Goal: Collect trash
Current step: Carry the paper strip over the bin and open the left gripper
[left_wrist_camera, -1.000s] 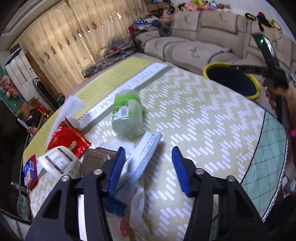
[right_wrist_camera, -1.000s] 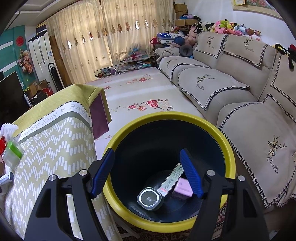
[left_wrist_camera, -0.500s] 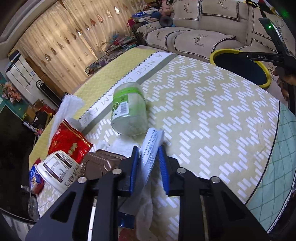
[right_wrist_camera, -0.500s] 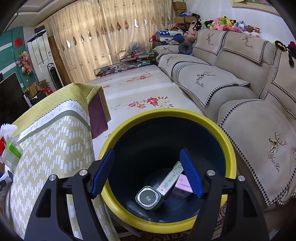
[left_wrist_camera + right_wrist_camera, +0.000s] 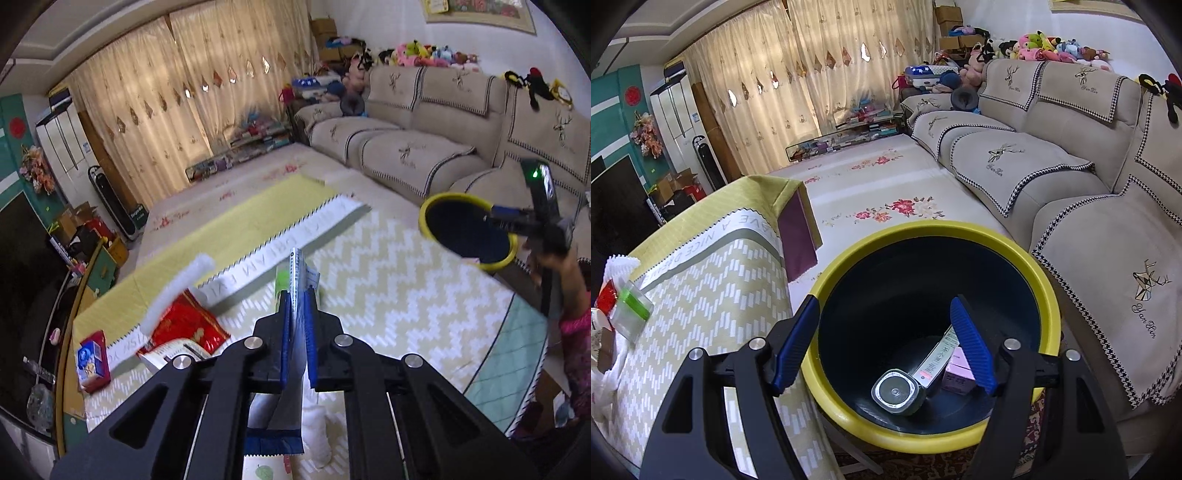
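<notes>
My left gripper [image 5: 296, 295] is shut on a flat white and blue wrapper [image 5: 295, 332] and holds it lifted above the table. A green-labelled plastic jar [image 5: 281, 282] lies just behind it, mostly hidden; it also shows in the right wrist view [image 5: 629, 308]. My right gripper [image 5: 884, 314] is open and empty, hovering over the yellow-rimmed dark bin [image 5: 923, 435]. The bin holds a clear square container [image 5: 897, 391], a long narrow box [image 5: 938, 356] and a pink box [image 5: 956, 373]. The bin also shows in the left wrist view [image 5: 430, 206].
On the table's yellow zigzag cloth [image 5: 406, 295] lie a red packet [image 5: 184, 326], a white tissue [image 5: 177, 291], a printed cup [image 5: 173, 352] and a small blue and red box [image 5: 92, 360]. A sofa [image 5: 1071, 166] stands behind the bin.
My left gripper closed on the wrapper and lifted it off the table, tilting up. The right gripper stayed open over the bin.
</notes>
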Action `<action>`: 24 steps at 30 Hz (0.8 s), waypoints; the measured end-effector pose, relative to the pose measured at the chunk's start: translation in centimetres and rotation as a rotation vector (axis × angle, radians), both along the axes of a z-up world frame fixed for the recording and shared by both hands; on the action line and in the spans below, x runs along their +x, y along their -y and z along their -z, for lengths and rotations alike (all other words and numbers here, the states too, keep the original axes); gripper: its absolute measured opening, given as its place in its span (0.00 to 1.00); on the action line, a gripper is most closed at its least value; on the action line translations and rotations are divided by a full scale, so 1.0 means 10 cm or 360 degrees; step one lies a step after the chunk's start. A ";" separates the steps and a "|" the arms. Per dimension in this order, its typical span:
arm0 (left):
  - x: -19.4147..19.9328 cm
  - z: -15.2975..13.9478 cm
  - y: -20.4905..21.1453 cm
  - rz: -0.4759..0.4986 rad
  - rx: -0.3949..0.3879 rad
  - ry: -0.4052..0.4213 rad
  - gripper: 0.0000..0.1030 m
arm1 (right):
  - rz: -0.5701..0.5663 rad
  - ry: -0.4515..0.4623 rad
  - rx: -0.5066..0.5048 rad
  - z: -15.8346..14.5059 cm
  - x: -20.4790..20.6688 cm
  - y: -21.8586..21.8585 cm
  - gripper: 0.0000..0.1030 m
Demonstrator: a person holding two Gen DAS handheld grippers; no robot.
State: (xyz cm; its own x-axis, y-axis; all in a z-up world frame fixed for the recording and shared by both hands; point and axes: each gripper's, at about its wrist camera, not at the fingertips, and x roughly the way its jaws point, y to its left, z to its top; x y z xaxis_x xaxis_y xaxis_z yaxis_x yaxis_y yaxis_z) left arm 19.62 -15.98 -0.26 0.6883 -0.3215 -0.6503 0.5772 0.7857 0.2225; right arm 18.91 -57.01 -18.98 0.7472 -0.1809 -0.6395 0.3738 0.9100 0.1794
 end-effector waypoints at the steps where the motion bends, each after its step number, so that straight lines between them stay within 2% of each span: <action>1: -0.02 -0.04 0.03 0.0013 -0.0013 0.0000 0.08 | 0.0000 0.0012 0.0000 -0.02 -0.04 0.00 0.67; 5: -0.11 -0.06 0.24 0.0108 -0.0050 -0.0036 0.08 | 0.0016 0.0050 -0.0018 -0.11 -0.16 0.01 0.67; 10: -0.12 0.06 0.71 0.0272 -0.0124 -0.0160 0.08 | 0.0074 0.0071 -0.0062 -0.21 -0.34 0.08 0.67; 17: -0.02 0.23 1.71 0.0545 -0.0173 -0.0324 0.08 | 0.0213 0.0093 -0.0109 -0.28 -0.76 0.34 0.70; 24: 0.21 0.42 2.74 0.0673 -0.0149 -0.0409 0.08 | 0.0333 0.0113 -0.0117 -0.32 -1.12 0.59 0.72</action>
State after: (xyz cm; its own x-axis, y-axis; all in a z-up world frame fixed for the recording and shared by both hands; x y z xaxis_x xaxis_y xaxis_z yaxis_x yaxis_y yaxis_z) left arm 21.71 -43.33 -4.48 0.3065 -0.6030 -0.7365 0.8763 0.4809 -0.0290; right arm 7.76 -62.91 -15.78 0.7313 -0.3809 -0.5659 0.5446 0.8255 0.1482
